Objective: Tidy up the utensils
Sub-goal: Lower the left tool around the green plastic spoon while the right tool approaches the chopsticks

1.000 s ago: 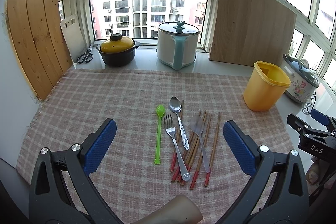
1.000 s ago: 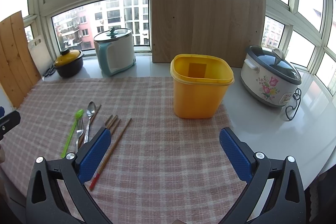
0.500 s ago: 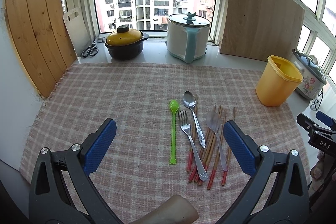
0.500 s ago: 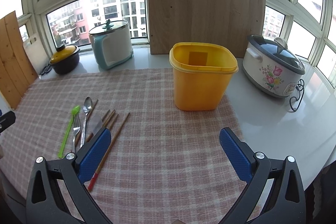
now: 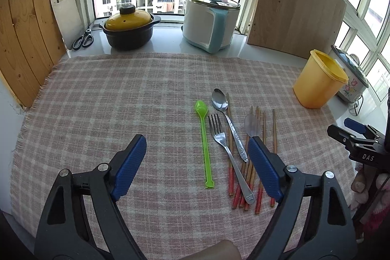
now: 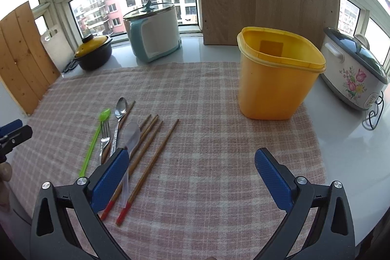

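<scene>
On the checked cloth [image 5: 126,94] lie a green plastic spoon [image 5: 204,140], a metal fork [image 5: 225,150], a metal spoon [image 5: 225,114], a clear plastic spoon [image 5: 251,125] and several red-tipped chopsticks [image 5: 274,131]. They also show in the right wrist view: green spoon [image 6: 93,143], chopsticks [image 6: 156,157]. The empty yellow tub [image 6: 275,79] stands right of them. My left gripper [image 5: 196,150] is open, above the cloth with the green spoon between its fingers. My right gripper [image 6: 191,167] is open and empty, just right of the chopsticks.
At the back stand a black pot with a yellow lid [image 5: 129,28], a white-and-teal cooker [image 5: 209,21], scissors [image 5: 84,38] and wooden boards [image 5: 295,21]. A flowered cooker [image 6: 353,70] with a cord sits on the white counter at the right.
My left gripper has moved forward and lower over the cloth, toward the utensils. My right gripper has moved forward and slightly left, closer to the chopsticks. Both stay open.
</scene>
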